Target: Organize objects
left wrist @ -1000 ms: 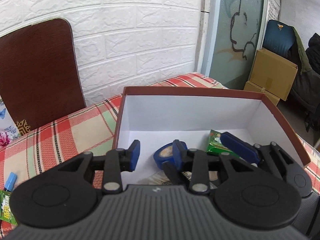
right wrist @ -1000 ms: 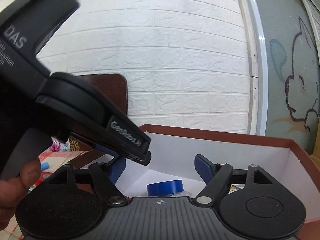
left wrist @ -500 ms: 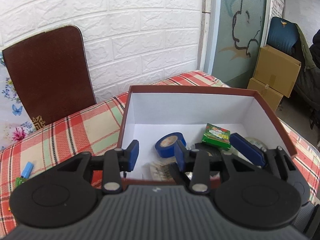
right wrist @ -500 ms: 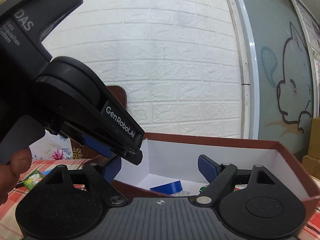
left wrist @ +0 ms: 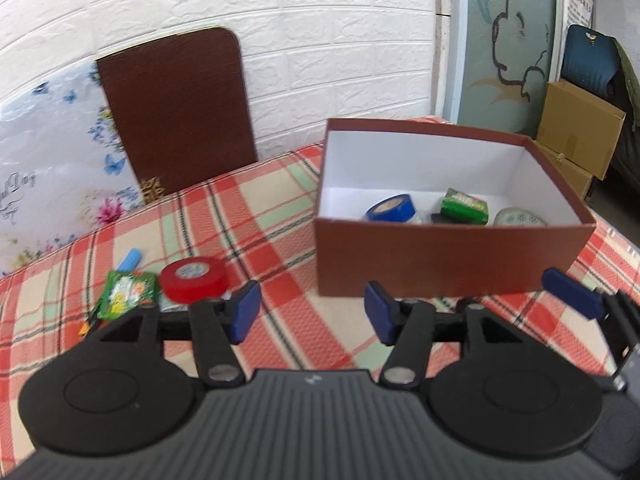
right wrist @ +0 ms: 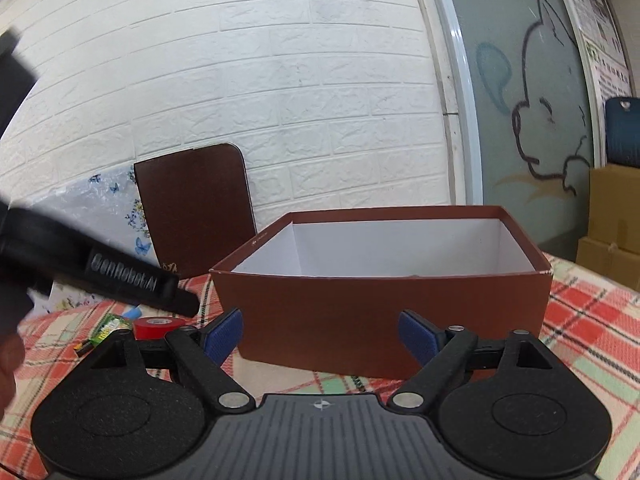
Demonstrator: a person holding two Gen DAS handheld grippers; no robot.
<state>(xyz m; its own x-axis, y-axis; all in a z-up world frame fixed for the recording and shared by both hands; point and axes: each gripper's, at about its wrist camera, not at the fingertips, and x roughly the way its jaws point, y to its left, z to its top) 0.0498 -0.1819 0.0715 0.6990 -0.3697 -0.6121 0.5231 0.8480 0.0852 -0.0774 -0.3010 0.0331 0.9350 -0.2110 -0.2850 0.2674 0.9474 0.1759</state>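
now left hand-held gripper (left wrist: pixel 311 311) opening, empty (right (right wrist: pixel 320 337) too)

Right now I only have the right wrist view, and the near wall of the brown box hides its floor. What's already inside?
Observer: The left wrist view looks down into the brown box. A blue tape roll lies near its left wall.
Operator: Anything else in there?
Observer: Yes, a green packet sits right of the blue tape roll, and a pale round item further right; I can't tell what that one is.
Operator: Is the left gripper carrying something?
Observer: No. The left gripper has its fingers opening, with only the plaid cloth showing between them.
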